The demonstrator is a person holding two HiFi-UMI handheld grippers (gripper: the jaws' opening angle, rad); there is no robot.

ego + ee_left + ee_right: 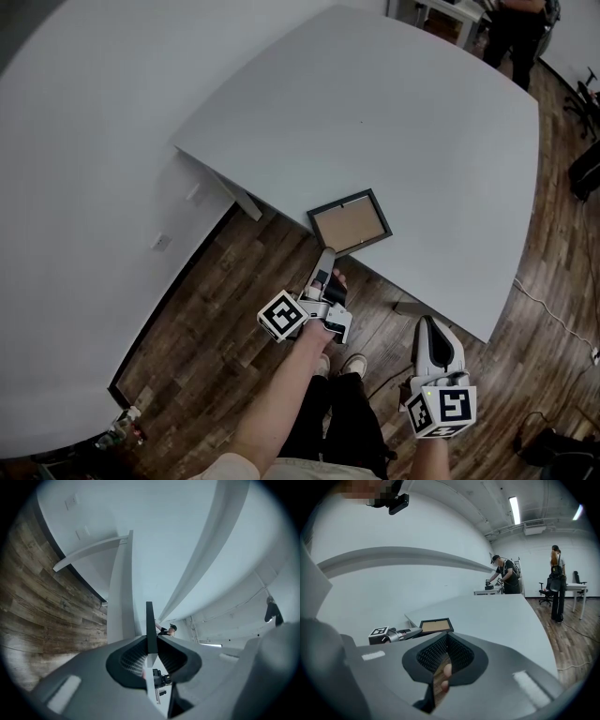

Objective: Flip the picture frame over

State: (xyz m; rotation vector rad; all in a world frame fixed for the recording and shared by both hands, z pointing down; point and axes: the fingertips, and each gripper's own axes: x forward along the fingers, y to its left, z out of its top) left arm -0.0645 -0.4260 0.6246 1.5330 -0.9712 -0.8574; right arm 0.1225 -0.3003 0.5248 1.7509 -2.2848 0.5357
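Observation:
The picture frame (349, 223), black-rimmed with a brown panel facing up, lies flat at the near edge of the grey table (412, 122). My left gripper (325, 255) reaches up from below the table edge to the frame's near corner. In the left gripper view the frame's thin black edge (149, 625) stands between the jaws, and the left gripper (150, 641) is shut on it. My right gripper (429, 328) hangs lower to the right over the floor, apart from the table. It is shut and empty (447, 637). The right gripper view shows the frame (436, 626) and the left gripper (393, 633).
A white table leg (242, 199) slants down left of the frame. The wood floor (216, 328) runs under the table, with a cable (553, 314) at right. People (506, 576) stand by desks and chairs far behind. A white wall (75, 187) lies to the left.

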